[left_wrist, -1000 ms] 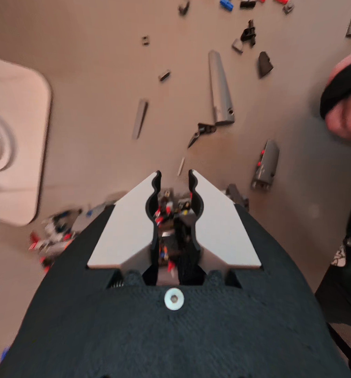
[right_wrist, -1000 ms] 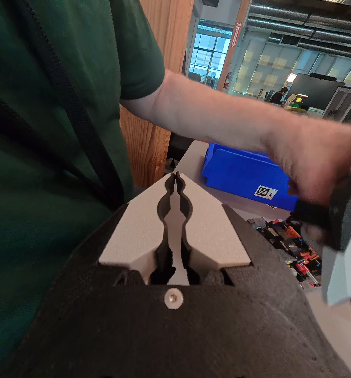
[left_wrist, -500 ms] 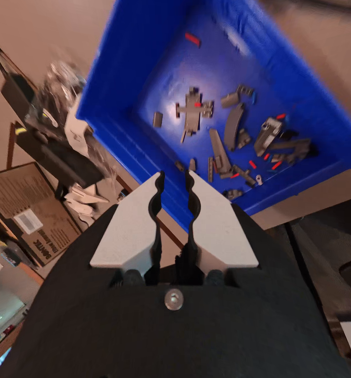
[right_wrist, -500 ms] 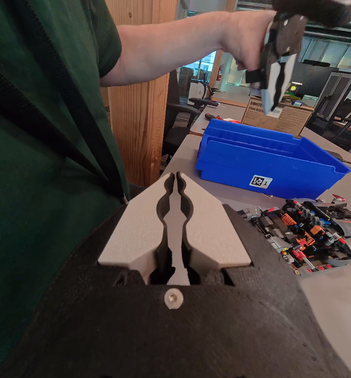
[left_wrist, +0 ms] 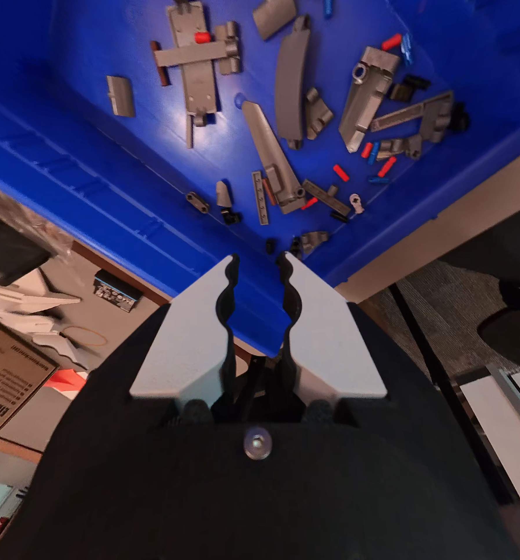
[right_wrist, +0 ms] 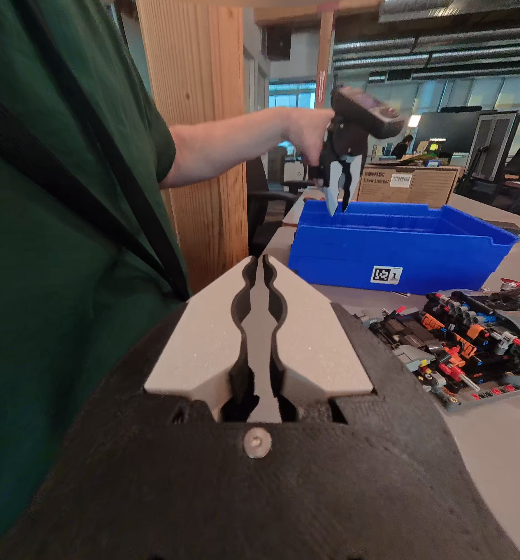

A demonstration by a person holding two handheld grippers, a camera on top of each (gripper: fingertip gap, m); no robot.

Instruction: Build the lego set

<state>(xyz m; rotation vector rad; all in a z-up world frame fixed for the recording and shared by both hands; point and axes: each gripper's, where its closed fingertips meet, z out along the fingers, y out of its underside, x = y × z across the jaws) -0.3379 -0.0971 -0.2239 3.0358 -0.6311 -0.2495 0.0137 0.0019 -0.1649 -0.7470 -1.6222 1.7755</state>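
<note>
My left gripper (left_wrist: 258, 257) is open and empty, hovering over a blue bin (left_wrist: 101, 181). In the bin lie several loose lego parts: a long grey panel (left_wrist: 271, 151), a cross-shaped grey assembly (left_wrist: 196, 57), a curved grey panel (left_wrist: 289, 81) and small red pins (left_wrist: 340, 172). The right wrist view shows that gripper (right_wrist: 339, 206) pointing down just above the bin's (right_wrist: 389, 251) far left rim. My right gripper (right_wrist: 260, 257) is shut and empty, held near the person's body. The half-built lego model (right_wrist: 464, 342) lies on the grey table to its right.
A wooden post (right_wrist: 198, 151) stands behind the table's left end. The person's green shirt (right_wrist: 56, 212) fills the left side. A cardboard box (right_wrist: 404, 185) sits behind the bin. White parts (left_wrist: 25, 300) and a rubber band (left_wrist: 84, 335) lie beside the bin. Tip to tip, the grippers are about 35 cm apart. The left gripper is farther from the half-built lego model (right_wrist: 464, 342), some 30 cm, than the right, some 20 cm.
My left gripper has left the table with the loose parts and the model, swung over to the blue bin and come down closer to its parts. The right gripper stays shut.
</note>
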